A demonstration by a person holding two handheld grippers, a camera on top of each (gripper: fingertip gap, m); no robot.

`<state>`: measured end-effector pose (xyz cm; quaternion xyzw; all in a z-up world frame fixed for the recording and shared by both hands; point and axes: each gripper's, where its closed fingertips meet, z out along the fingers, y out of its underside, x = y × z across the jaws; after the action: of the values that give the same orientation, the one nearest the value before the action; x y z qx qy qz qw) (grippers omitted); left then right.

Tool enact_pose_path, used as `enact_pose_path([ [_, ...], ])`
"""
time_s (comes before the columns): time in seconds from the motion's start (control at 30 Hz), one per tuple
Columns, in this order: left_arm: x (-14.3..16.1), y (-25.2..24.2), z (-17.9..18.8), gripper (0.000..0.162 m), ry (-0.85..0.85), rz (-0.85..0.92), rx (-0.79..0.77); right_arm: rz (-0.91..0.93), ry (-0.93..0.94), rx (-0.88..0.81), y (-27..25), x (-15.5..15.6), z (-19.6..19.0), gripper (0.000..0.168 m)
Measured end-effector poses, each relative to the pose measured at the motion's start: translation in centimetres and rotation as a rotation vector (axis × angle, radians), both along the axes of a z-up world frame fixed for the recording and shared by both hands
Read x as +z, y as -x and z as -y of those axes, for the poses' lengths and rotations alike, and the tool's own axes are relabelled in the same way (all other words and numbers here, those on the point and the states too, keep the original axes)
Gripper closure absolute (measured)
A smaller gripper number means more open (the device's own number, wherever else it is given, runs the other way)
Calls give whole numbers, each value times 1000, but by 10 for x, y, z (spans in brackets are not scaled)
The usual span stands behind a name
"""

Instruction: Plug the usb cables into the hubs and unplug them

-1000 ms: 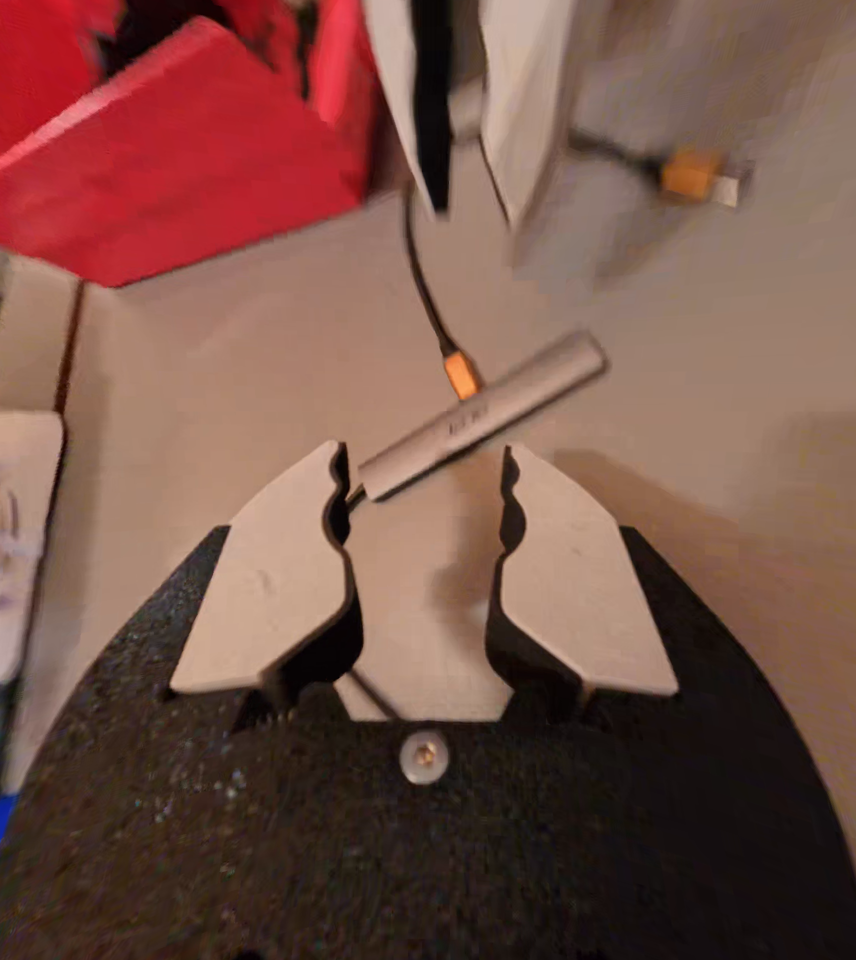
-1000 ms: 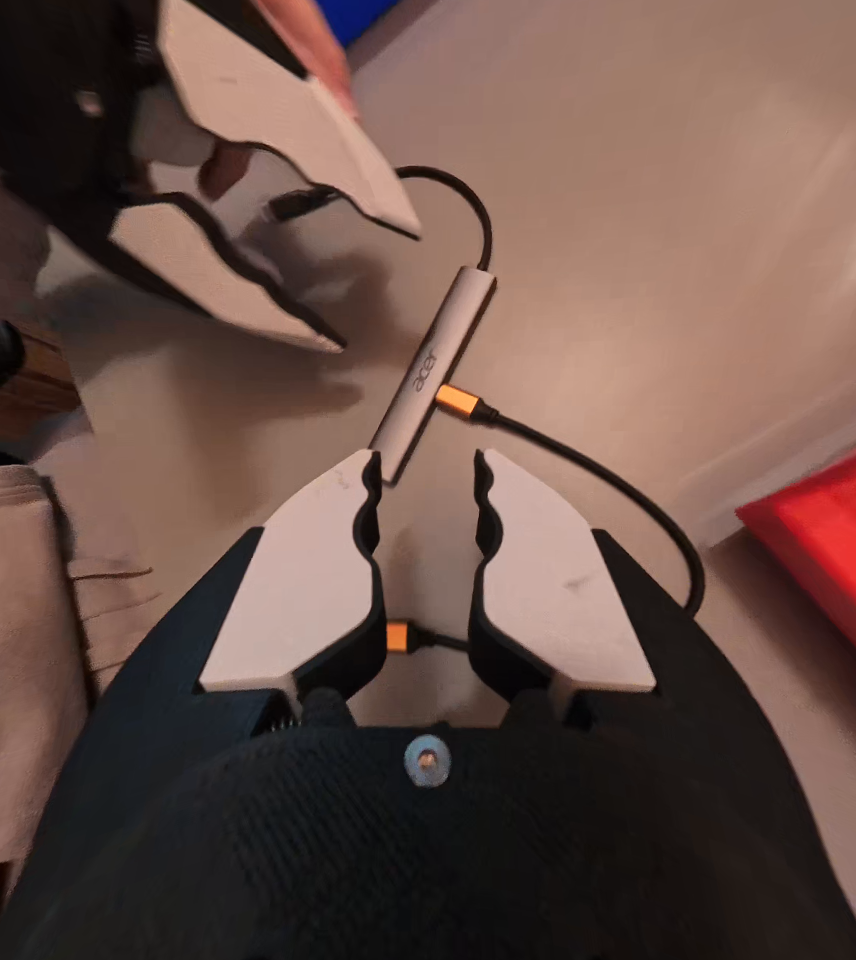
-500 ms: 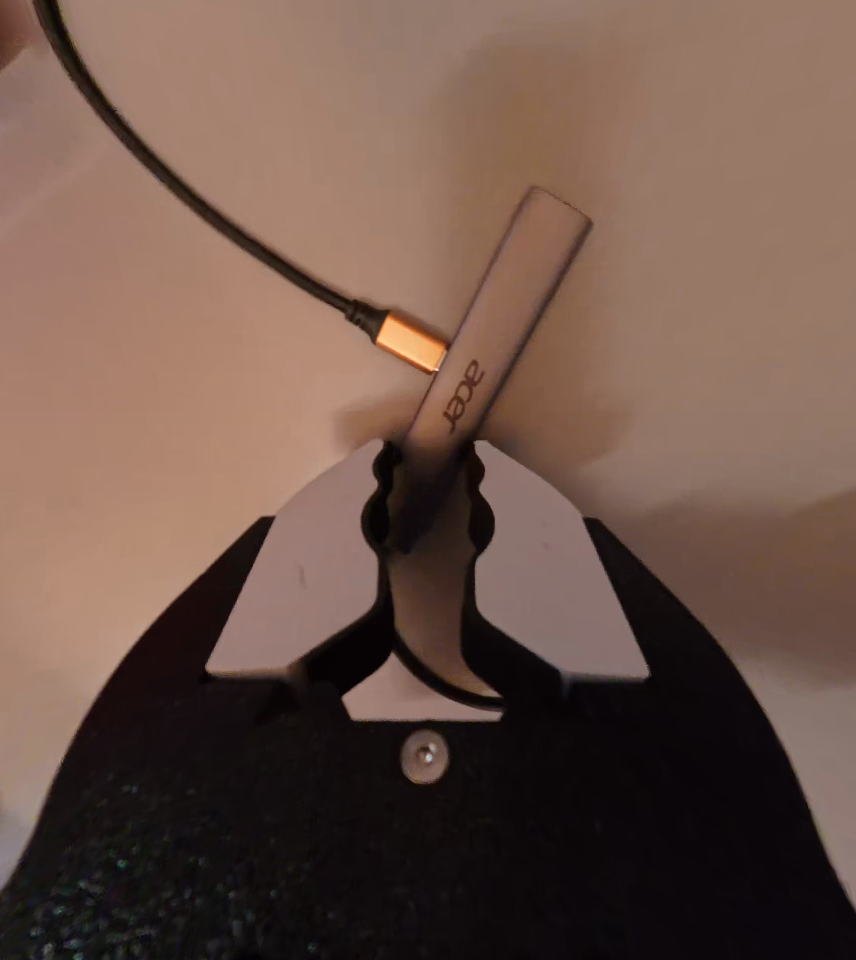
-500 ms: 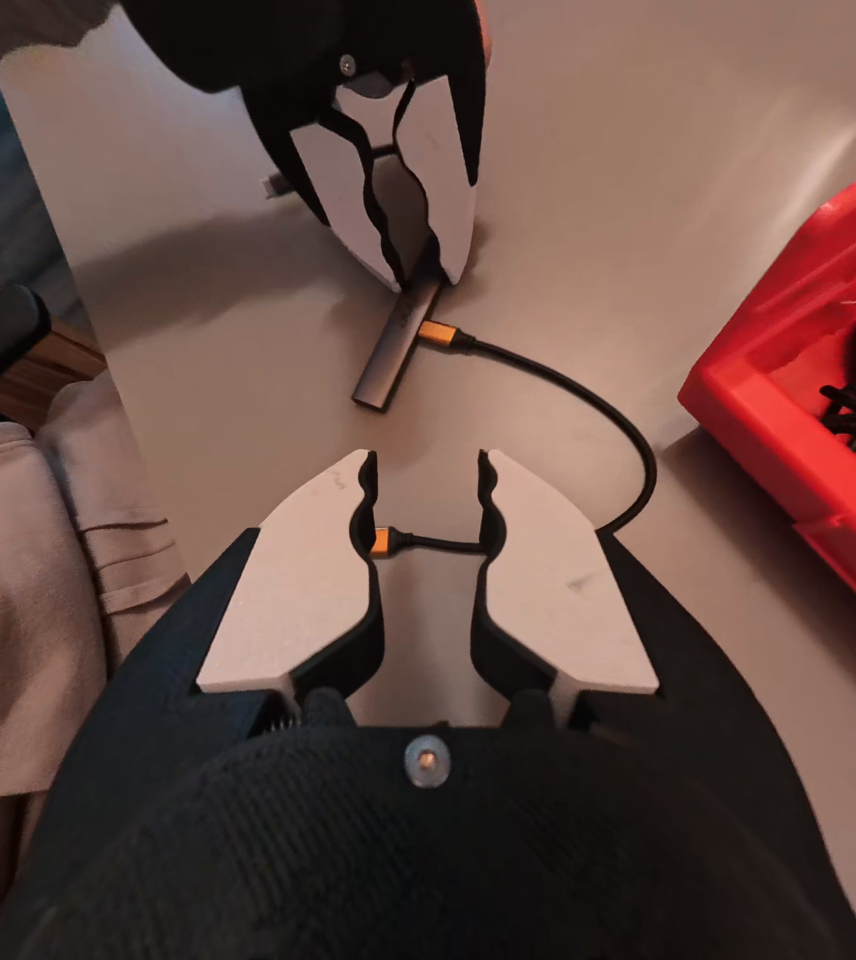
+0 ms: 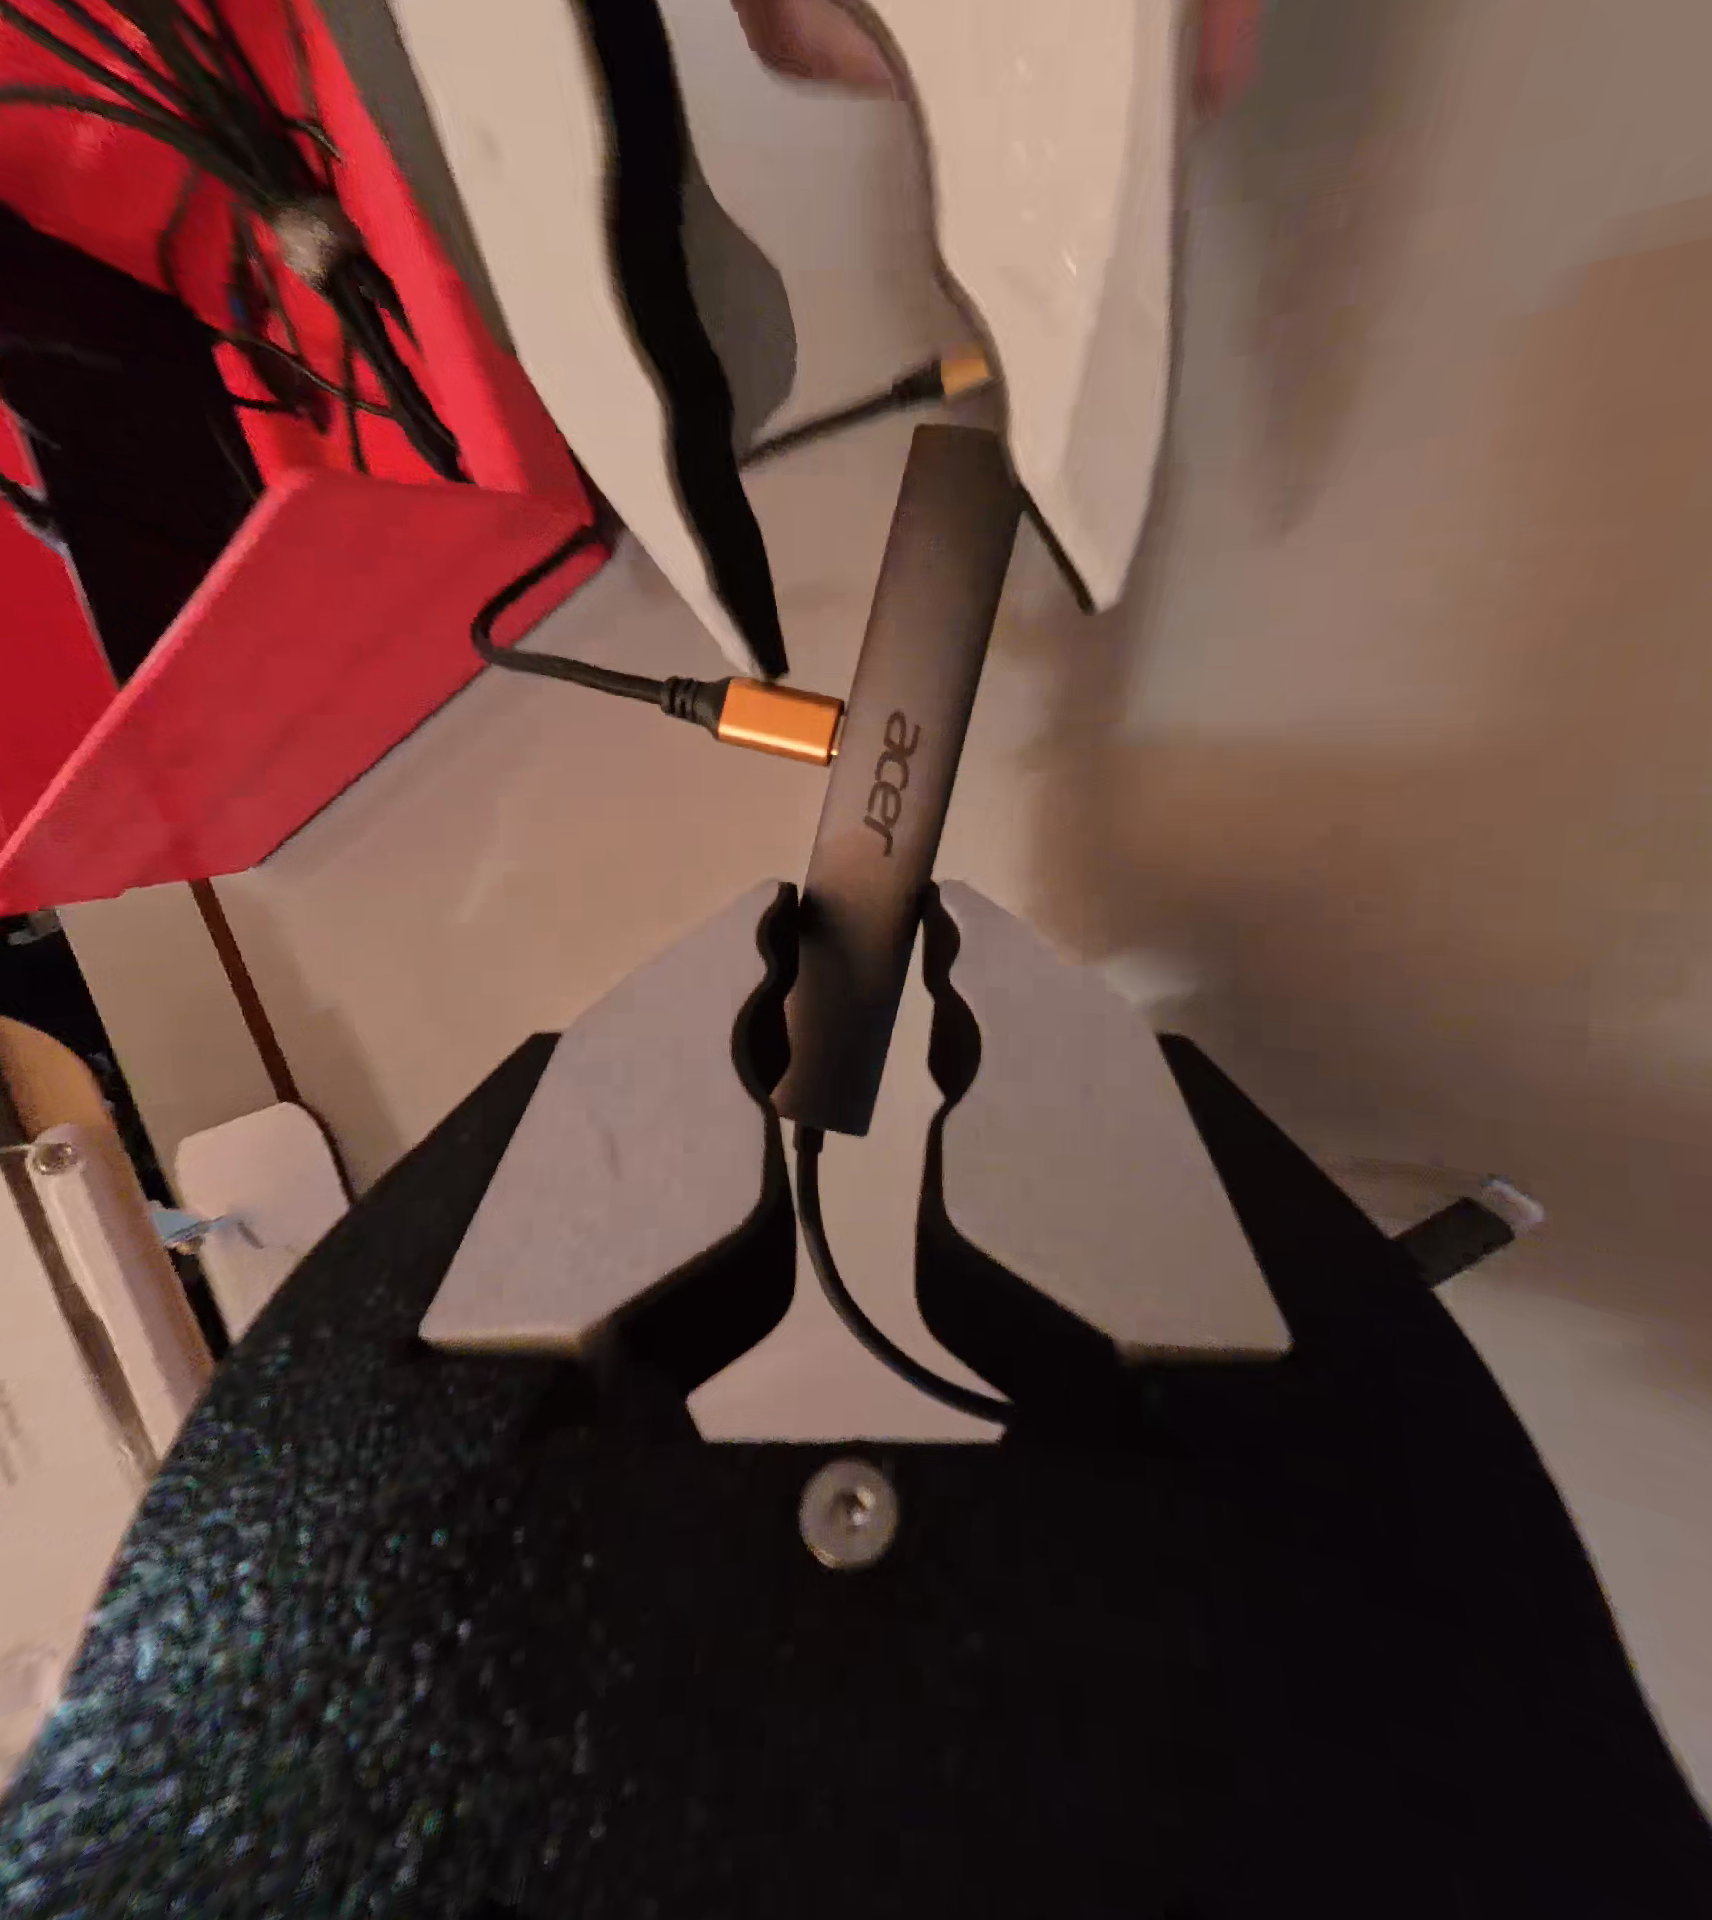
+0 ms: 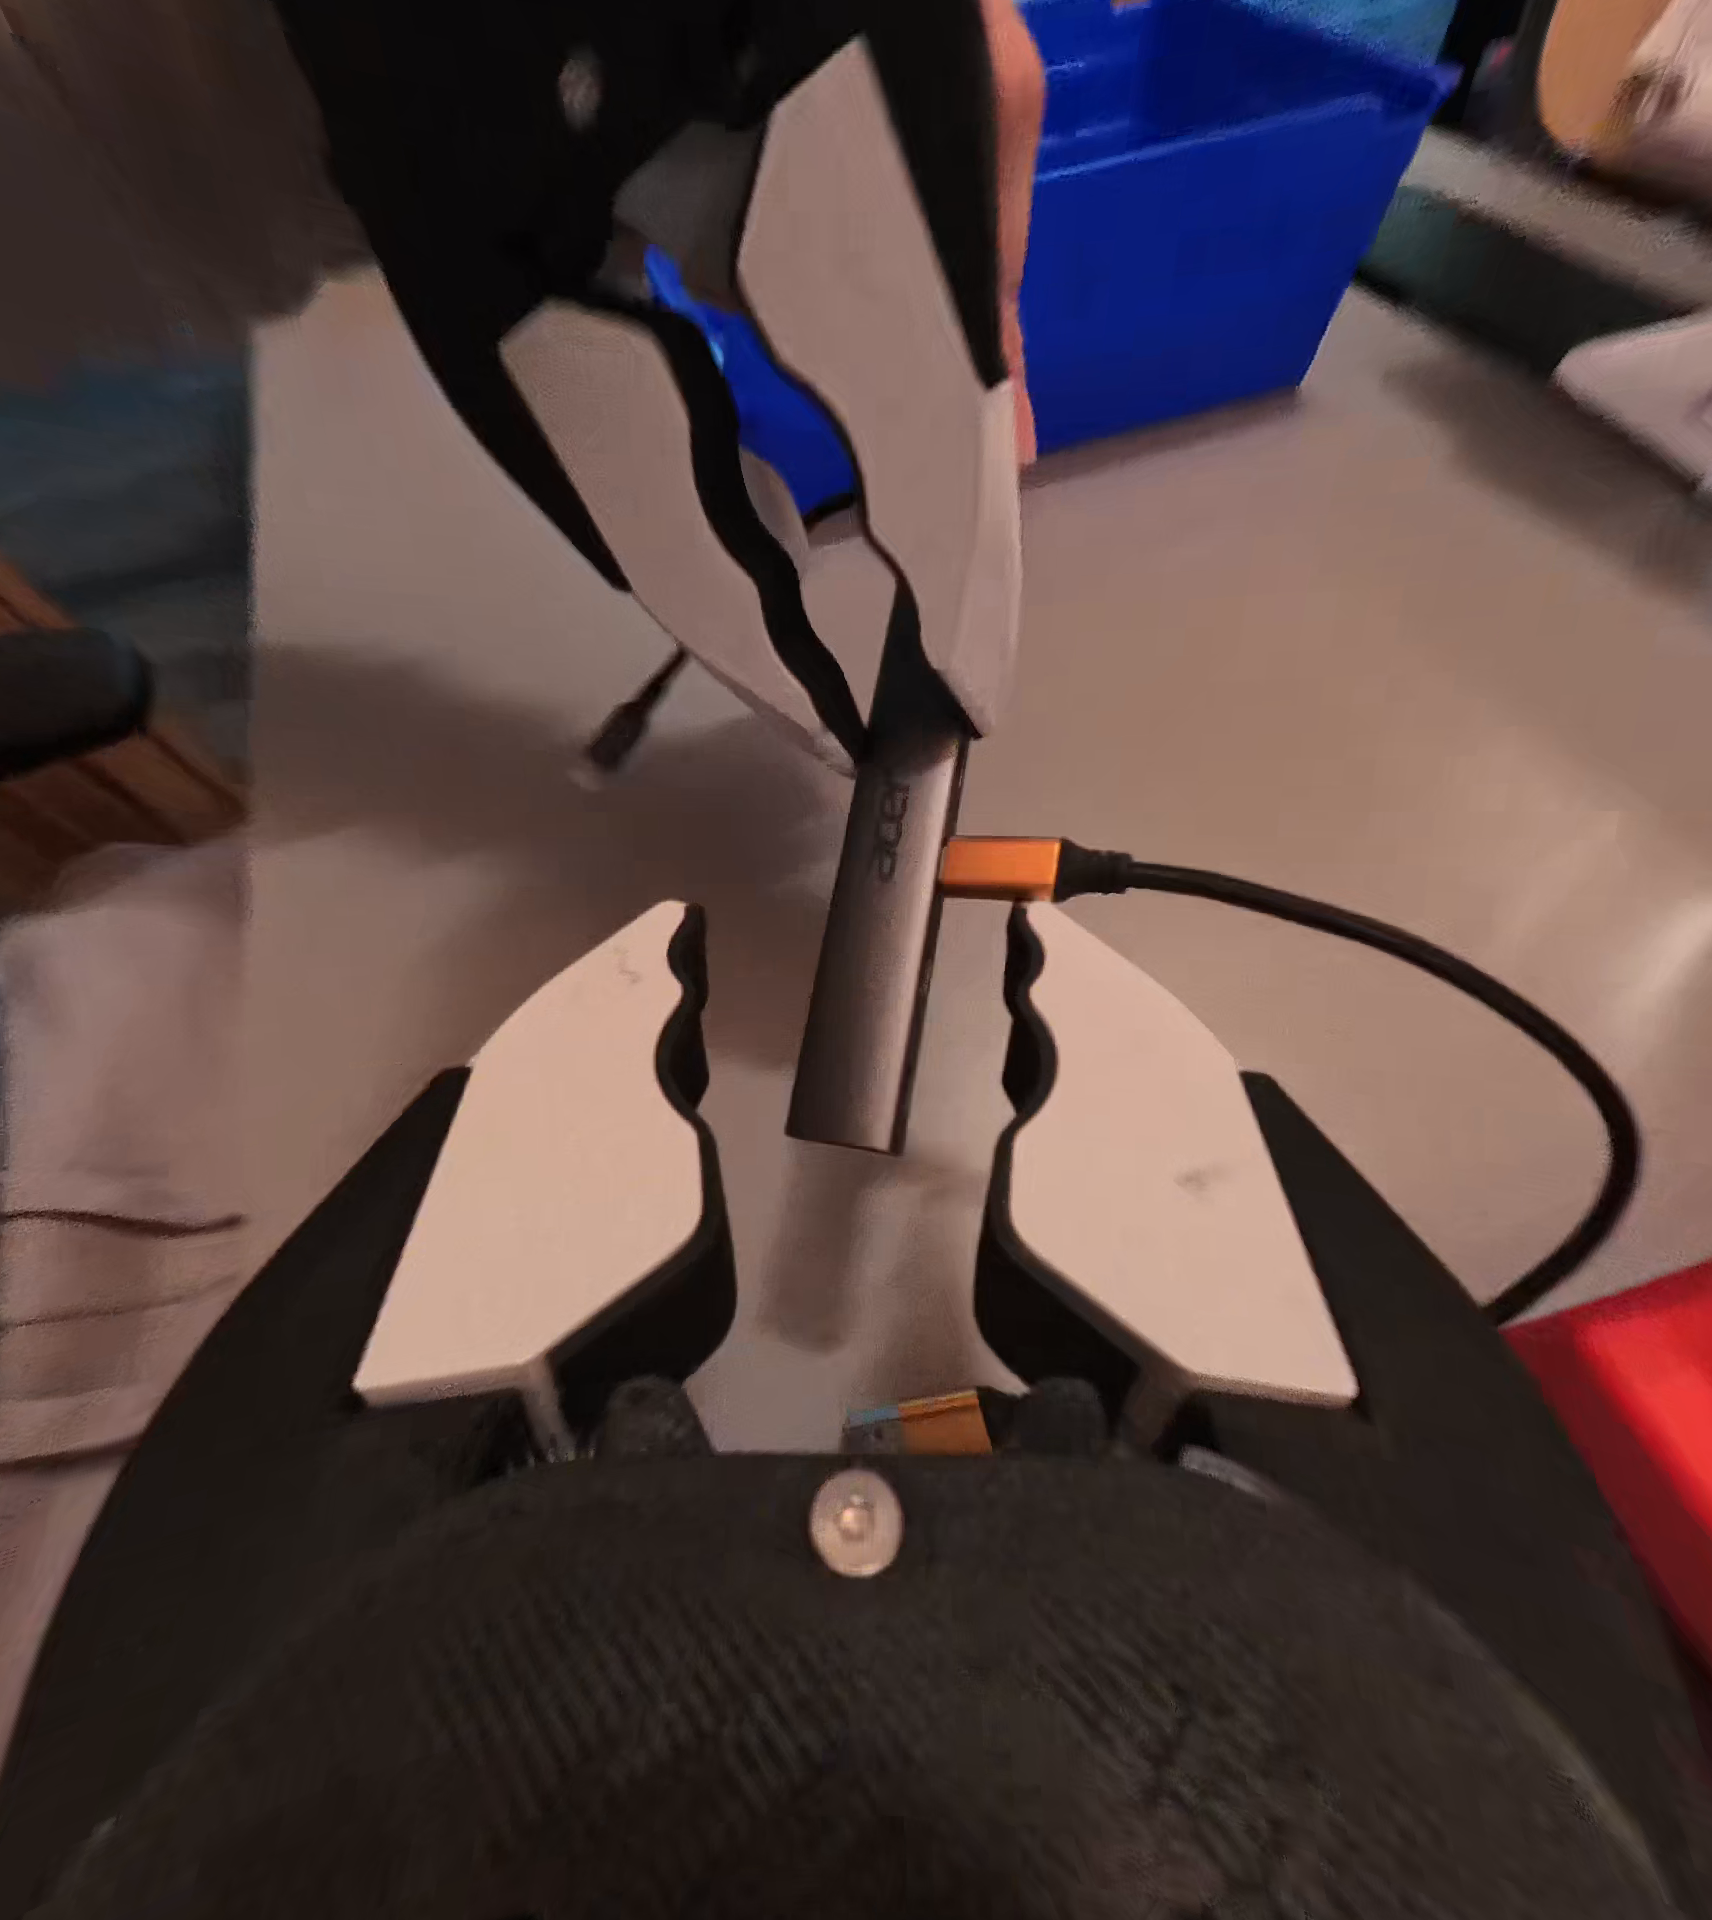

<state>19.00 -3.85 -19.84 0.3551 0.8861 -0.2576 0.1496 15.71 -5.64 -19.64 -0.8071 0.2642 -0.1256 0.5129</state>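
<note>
Plainly, the left gripper [image 5: 857, 904] had its two pale grey, wavy-edged fingers [image 5: 623, 1122] drawn narrow and clamped on the cable end of the slim, dark grey metal hub [image 5: 919, 675], which stuck out forward past the tips and was lifted off the table. The hub's own thin black lead [image 5: 831, 1257] curled back between the fingers toward the black, grainy gripper body. An orange metal-sleeved usb plug [image 5: 779, 719] sat seated in the hub's side, its black rubbery cable [image 6: 1403, 956] looping away to the red plastic bin [image 5: 239, 665] that held a tangle of dark cables.

Opposite, the right gripper [image 6: 852, 920] stood wide, its smooth pale fingers [image 6: 561, 1164] on either side of the hub's free end without touching it. A second orange plug [image 6: 925, 1421] lay below, near the base of those fingers. Beyond lay the smooth, light beige table [image 6: 1299, 727], with a blue plastic bin [image 6: 1195, 229] at its far side.
</note>
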Motion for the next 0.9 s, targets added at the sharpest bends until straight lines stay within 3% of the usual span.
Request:
enact_pose_path([
  [0.03, 5, 1, -1, 140, 28, -34, 11, 73, 72, -2, -2, -1, -1, 112],
  [0.13, 17, 7, -6, 140, 103, -144, 10, 253, 226, 3, -4, -1, -2, 121],
  [0.23, 23, 10, -11, 140, 137, -210, -3, 284, 159, 30, 0, 9, -12, 142],
  [0.43, 28, 14, -15, 141, 185, -206, -6, 305, 170, 42, 0, 11, -13, 143],
  [0.53, 28, 14, -18, 141, 210, -260, 36, 454, 257, 37, -4, 12, -12, 144],
  [0.57, 29, 14, -21, 137, 208, -326, 77, 522, 297, 29, -5, 14, -12, 144],
  [0.63, 34, 11, -28, 112, 187, -508, 194, 699, 391, 4, -8, 22, -11, 144],
  [0.7, 43, 6, -33, 103, 181, -728, 303, 860, 440, -27, -9, 33, -12, 144],
  [0.77, 49, 1, -40, 101, 169, -903, 371, 952, 462, -59, -9, 41, -14, 144],
  [0.9, 52, 14, -53, 120, 116, -1106, 319, 997, 475, -34, -7, 41, -21, 144],
])
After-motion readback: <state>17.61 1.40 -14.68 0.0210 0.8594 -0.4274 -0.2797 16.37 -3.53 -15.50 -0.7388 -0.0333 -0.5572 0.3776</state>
